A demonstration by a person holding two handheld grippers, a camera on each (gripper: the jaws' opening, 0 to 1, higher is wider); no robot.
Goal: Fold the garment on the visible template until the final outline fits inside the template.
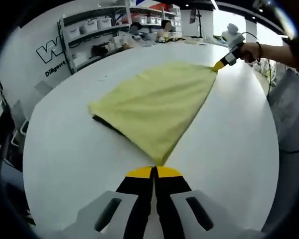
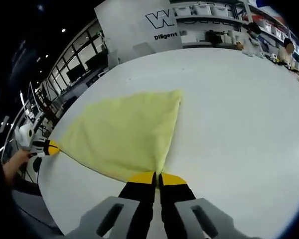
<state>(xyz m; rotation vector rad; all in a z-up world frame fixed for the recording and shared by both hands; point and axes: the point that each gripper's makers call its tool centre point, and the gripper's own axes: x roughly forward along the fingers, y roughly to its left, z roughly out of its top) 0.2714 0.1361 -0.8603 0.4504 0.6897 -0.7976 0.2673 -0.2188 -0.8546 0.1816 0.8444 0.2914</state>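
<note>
A workshop with metal shelving [image 1: 97,30] full of white bins lines the back wall, beside a white panel [image 2: 137,22] with dark lettering, and a wide white counter [image 1: 65,149] takes up most of both views. On the middle of that counter lies a pale yellow, soft cloth garment [image 1: 157,102], already folded over itself and pulled taut between two opposite corners. A thin dark edge [image 1: 107,123], which may be the template, shows under the garment's side toward the shelving; more of it cannot be made out.

In the left gripper view, the left gripper [image 1: 153,172], with black jaws tipped in yellow, has its jaws closed on the near corner of the garment, low over the counter. Across the cloth, the right gripper [image 1: 219,64] pinches the far corner near the counter's edge, a person's hand [image 1: 249,50] behind it.

In the right gripper view, the right gripper's jaws are pressed together on a corner of the garment, and the cloth fans away from them in a broad triangle. The left gripper is seen small at the counter's far edge, clamped on the opposite corner.
</note>
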